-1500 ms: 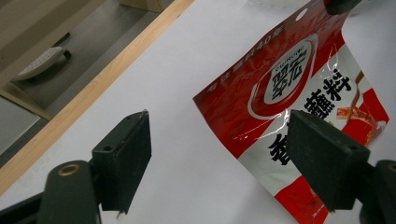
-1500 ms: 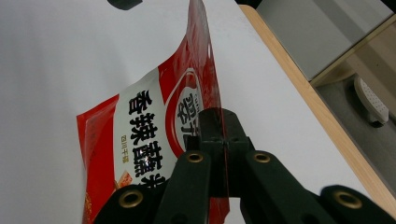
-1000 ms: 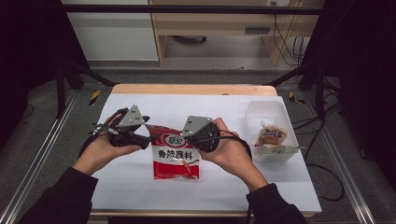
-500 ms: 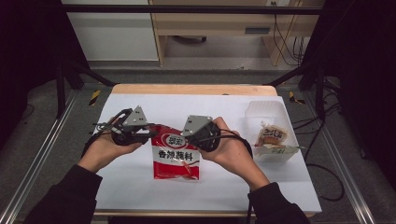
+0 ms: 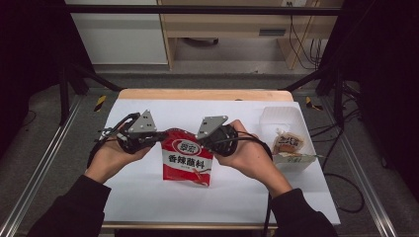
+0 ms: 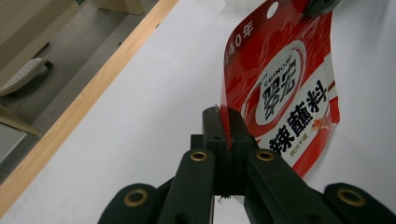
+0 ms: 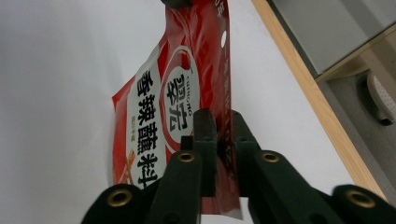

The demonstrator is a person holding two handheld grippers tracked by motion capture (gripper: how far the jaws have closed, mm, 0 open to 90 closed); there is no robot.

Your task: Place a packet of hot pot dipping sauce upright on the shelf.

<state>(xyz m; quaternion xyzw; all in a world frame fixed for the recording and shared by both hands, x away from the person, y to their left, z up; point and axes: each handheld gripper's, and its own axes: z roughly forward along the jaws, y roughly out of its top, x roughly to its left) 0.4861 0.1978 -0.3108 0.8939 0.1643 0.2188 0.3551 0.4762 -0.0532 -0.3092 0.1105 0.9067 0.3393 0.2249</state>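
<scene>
Change since a second ago: the left gripper (image 5: 157, 138) has come in from the packet's upper left corner onto its top edge, and its jaws have just been closing on that edge; the red packet (image 5: 187, 160) hangs much as it did.
Left gripper jaws: pressed fully together in the left gripper view (image 6: 223, 122), with the thin top seam of the packet (image 6: 285, 88) pinched between them.
Right gripper jaws: nearly shut (image 7: 219, 123), clamping the packet's (image 7: 163, 116) other top corner; they have just eased a hair wider, yet the foil is plainly between the pads.
Right gripper place: at the packet's upper right in the high view (image 5: 205, 140).
Packet place: held up by its top edge over the middle of the white table (image 5: 148, 197), lower end drooping towards the person.
Step in hand: likely tearing or pulling the top open.
How to do it well: keep both grips close together on the seam, pull in opposite directions, and keep the packet upright so nothing spills.
Risk: the right grip looks looser, so the foil could slip out.
Around: a clear tub (image 5: 286, 123) with wrapped snacks (image 5: 288, 143) stands to the right, well apart.
In the way: nothing near the packet.
</scene>
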